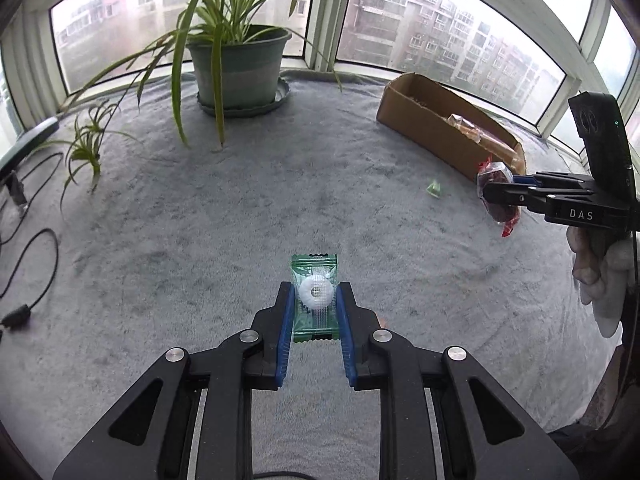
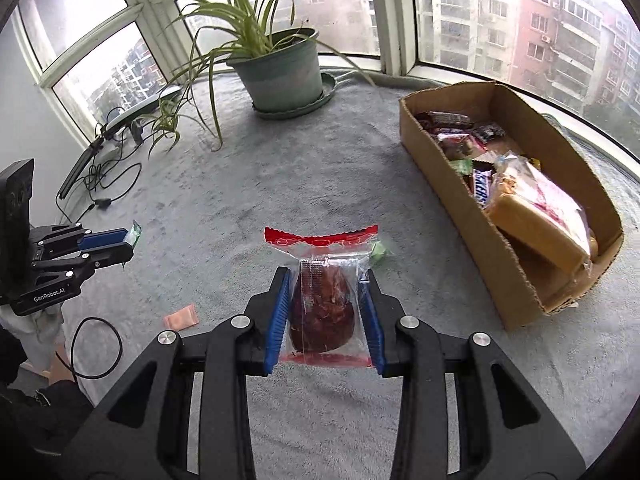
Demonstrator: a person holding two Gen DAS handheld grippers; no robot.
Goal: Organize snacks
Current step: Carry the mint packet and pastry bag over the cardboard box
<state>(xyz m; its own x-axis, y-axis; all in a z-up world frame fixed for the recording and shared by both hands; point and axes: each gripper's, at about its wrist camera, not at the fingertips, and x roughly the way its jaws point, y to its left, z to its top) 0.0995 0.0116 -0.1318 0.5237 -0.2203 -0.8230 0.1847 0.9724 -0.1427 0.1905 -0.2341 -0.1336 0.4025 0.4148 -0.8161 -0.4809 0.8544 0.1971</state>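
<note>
Grey carpeted ledge (image 2: 280, 184) filling both views, windows along its far edge. Cardboard box (image 2: 448, 216) open near the right far corner, already loaded: bars, a large wrapped loaf, one wrapper reading what looks like "SNICKERS", only partly visible. Potted spider plant (image 2: 280, 76) by the far edge, well apart from the box.

Right gripper (image 2: 324, 280) off the carpet, blue pads pinching a clear red-edged packet (image 2: 322, 308) with a dark snack inside, long axis running along the fingers. Box up and to the right of those jaws, clearly nearer this hand than the other. "DAS" printed on its body.

Left gripper (image 1: 314, 292) also raised, jaws nearly together, clamping a small green-wrapped ring candy (image 1: 314, 294), wrapper ends fore and aft. "GenRobot.AI" legible on its side.

Loose on the carpet: a small green wrapper (image 2: 379, 254) between packet and box, a pink sachet (image 2: 181, 316) toward the near edge.
</note>
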